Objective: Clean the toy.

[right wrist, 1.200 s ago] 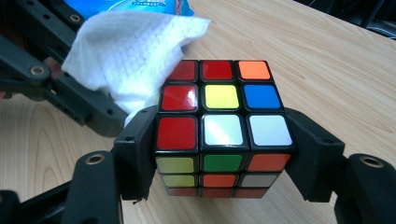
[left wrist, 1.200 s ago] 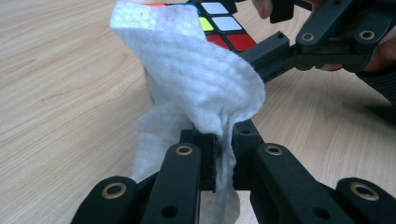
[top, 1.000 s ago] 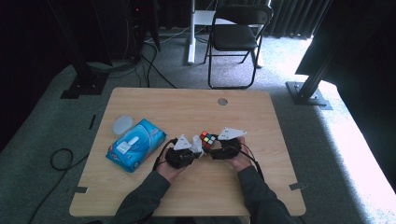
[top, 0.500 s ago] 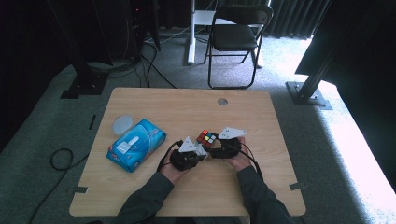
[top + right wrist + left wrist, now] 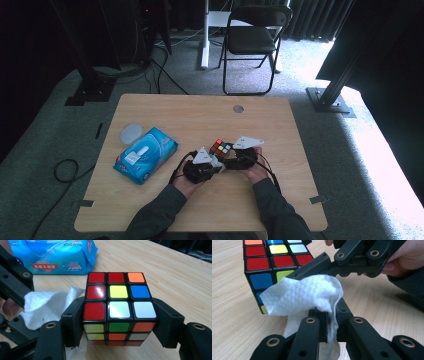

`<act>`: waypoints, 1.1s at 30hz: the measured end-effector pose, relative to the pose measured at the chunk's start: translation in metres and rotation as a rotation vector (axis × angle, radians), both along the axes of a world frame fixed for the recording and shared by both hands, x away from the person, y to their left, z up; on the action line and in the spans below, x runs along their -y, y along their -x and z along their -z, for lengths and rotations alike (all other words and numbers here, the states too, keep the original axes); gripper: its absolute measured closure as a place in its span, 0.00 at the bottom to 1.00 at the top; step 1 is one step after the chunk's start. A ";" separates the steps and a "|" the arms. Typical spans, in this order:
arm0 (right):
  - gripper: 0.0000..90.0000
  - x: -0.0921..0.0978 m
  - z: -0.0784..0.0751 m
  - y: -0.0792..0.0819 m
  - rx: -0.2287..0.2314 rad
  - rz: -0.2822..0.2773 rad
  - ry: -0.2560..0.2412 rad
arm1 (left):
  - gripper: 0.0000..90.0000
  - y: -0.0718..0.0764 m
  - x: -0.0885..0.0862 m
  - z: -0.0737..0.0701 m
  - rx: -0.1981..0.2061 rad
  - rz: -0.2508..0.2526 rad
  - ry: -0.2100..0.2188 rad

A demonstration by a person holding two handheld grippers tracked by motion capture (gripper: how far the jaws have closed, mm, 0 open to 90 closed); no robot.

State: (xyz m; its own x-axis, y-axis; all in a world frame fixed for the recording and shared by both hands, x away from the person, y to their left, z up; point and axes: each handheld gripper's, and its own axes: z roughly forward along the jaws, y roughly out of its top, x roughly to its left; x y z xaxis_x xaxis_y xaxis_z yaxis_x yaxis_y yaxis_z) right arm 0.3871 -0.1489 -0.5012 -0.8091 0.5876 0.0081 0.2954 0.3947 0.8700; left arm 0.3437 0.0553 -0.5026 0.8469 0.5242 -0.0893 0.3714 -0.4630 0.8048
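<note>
Two grippers meet on the wooden table (image 5: 165,115), grey carpet and a folding chair (image 5: 252,37) beyond. My right gripper (image 5: 117,322) clamps the puzzle cube (image 5: 117,302); my left gripper (image 5: 332,322) pinches a white wipe (image 5: 304,296) against it. The cube's underside stays hidden.

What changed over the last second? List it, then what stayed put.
The left gripper with its white wipe edged rightward, closer against the cube. The right gripper kept the cube clamped; the blue wipes pack and round lid stayed put.
</note>
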 end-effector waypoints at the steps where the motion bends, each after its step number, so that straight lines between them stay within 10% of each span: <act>1: 0.38 0.000 0.000 0.000 0.000 -0.001 0.002 | 0.93 -0.001 0.000 0.001 -0.002 -0.001 -0.003; 22: 0.38 -0.003 -0.003 0.002 0.005 -0.011 -0.004 | 0.93 -0.010 -0.006 0.023 -0.063 -0.039 -0.037; 33: 0.38 0.004 -0.002 -0.002 -0.002 0.007 -0.001 | 0.93 -0.017 -0.037 0.012 -0.046 -0.127 -0.006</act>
